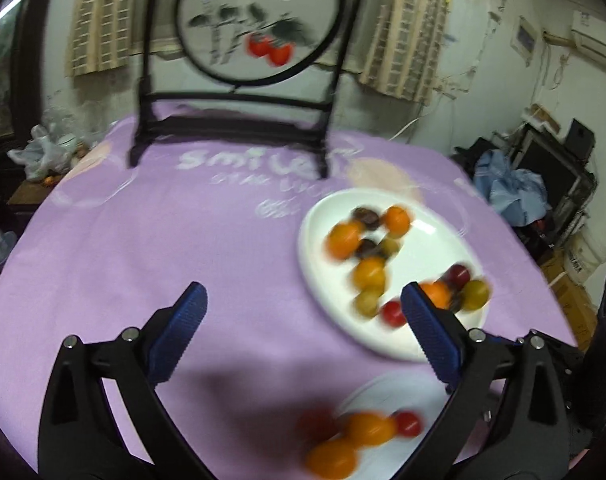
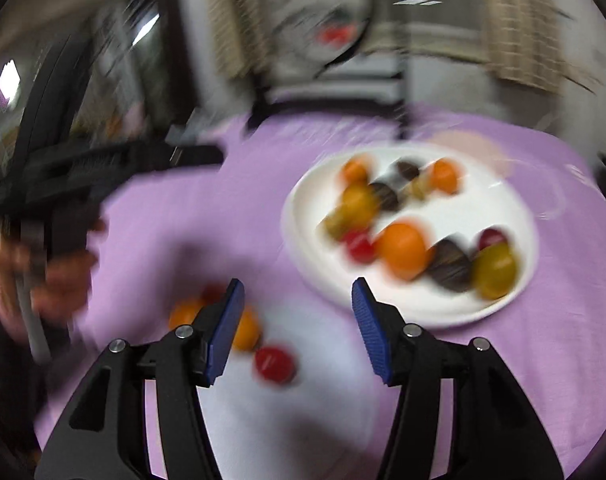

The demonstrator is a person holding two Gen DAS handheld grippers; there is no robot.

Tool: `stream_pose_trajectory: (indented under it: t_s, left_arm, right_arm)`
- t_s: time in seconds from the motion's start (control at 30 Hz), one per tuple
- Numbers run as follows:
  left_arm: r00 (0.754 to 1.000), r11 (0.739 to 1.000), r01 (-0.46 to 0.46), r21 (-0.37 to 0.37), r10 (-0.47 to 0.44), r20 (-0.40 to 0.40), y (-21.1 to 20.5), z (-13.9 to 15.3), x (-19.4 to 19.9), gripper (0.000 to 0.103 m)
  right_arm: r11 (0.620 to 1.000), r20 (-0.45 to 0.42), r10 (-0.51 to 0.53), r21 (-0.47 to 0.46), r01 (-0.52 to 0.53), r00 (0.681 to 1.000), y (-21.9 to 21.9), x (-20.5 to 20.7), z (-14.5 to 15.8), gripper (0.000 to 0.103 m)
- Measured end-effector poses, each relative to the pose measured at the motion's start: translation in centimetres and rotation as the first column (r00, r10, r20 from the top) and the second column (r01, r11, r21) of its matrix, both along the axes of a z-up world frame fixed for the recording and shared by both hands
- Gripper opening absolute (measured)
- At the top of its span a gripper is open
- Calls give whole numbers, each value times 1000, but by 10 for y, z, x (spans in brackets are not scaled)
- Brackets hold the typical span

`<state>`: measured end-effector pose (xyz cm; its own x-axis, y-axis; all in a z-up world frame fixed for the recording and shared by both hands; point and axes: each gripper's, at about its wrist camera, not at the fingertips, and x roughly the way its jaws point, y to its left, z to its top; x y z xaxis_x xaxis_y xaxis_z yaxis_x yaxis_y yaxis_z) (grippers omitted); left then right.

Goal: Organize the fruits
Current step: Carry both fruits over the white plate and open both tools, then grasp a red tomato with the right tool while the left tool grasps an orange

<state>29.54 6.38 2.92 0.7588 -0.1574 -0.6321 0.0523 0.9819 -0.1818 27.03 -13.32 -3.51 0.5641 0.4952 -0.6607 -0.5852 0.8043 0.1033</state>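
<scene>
Both jaws stand wide and hold nothing. Mixed fruit (image 2: pixel 403 248) crowds the far plate (image 2: pixel 455 308); a few lie on the near plate (image 1: pixel 387 396). Packed round fruit could roll off onto the bench (image 1: pixel 223 248) if nudged.

Glossy white plate (image 1: pixel 435 240); matt purple cloth (image 1: pixel 183 248).
</scene>
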Motion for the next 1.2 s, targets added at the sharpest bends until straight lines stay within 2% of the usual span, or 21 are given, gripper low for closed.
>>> stream_pose_trajectory:
  t_s: [0.1,0.17,0.23,0.33,0.43,0.63,0.7,0.77,0.87,0.97,1.03,1.13,1.2]
  left_arm:
    - [997,998,-67,17,67,-23,22,-16,-18,99]
    - [991,992,-125,1,124,-43,36,-26,-29,99]
    - [989,990,-138,-7,137,-53,43,-28,-35,99]
    - [986,986,-164,9,164,-19,47,-23,-43,99]
    - [985,985,-171,26,171,2,48,-20,-48,99]
    - [988,987,-157,20,157,-2,47,-19,-49,99]
    - [988,988,-152,27,153,-1,46,-19,-50,99]
    - [989,988,-148,33,148,-5,45,-19,-51,99]
    - [991,990,-136,39,136,-10,45,-20,-54,99]
    - [998,997,-64,31,64,-23,38,-21,-56,99]
    - [999,999,27,27,-26,-36,28,-24,-58,99]
    - [987,985,156,67,-154,-38,5,-31,-64,96]
    - [968,964,248,93,-243,-62,-11,-38,-68,91]
  right_arm:
    - [982,21,100,-166,-95,995,18,-13,-17,56]
    - [976,12,109,-189,-105,994,20,-15,-22,55]
    - [976,-4,110,-188,-109,994,21,-15,-25,51]
    - [972,-10,106,-208,-106,994,23,-13,-30,48]
    - [973,-40,98,-208,-104,994,23,-9,-37,43]
    - [970,-57,111,-209,-121,992,29,-11,-41,31]
    - [972,-58,105,-205,-115,993,28,-7,-41,30]
    - [980,-71,83,-177,-94,994,22,-4,-38,30]
    - [996,-100,24,-78,-32,995,6,2,-28,30]
    - [999,-102,-36,29,39,994,-12,3,-16,30]
    - [995,-74,-78,53,82,994,-18,2,-11,30]
    - [988,-60,-127,85,132,990,-27,1,-8,30]
    - [981,-79,-148,112,156,986,-33,5,-8,30]
